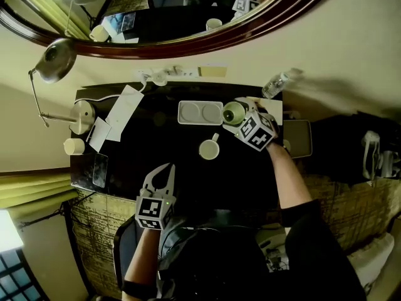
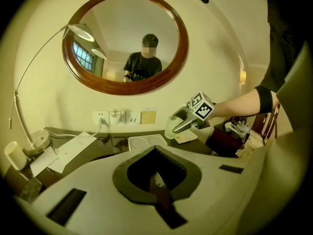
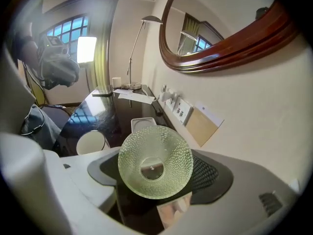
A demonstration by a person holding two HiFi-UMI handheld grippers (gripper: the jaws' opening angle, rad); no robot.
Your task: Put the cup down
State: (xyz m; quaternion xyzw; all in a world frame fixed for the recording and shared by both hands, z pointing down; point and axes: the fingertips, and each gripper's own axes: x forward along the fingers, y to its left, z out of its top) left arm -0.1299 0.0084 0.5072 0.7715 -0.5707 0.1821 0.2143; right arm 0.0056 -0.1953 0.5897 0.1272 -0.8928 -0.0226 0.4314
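Note:
A dimpled green glass cup (image 1: 233,113) hangs above the dark table (image 1: 156,162), just off the right end of a white tray (image 1: 200,112). My right gripper (image 1: 241,119) is shut on the cup. In the right gripper view the cup (image 3: 154,168) fills the space between the jaws, its round base facing the camera. In the left gripper view the same cup (image 2: 172,126) is lifted above the tray (image 2: 146,142). My left gripper (image 1: 164,171) stays shut and holds nothing near the table's front edge; its jaws (image 2: 157,176) meet in its own view.
A white mug (image 1: 208,149) stands mid-table, below the tray. At the left are a desk lamp (image 1: 81,116), papers (image 1: 122,113), a small white cup (image 1: 74,146) and a phone (image 1: 100,170). A water bottle (image 1: 279,83) lies at the back right. A round mirror hangs on the wall.

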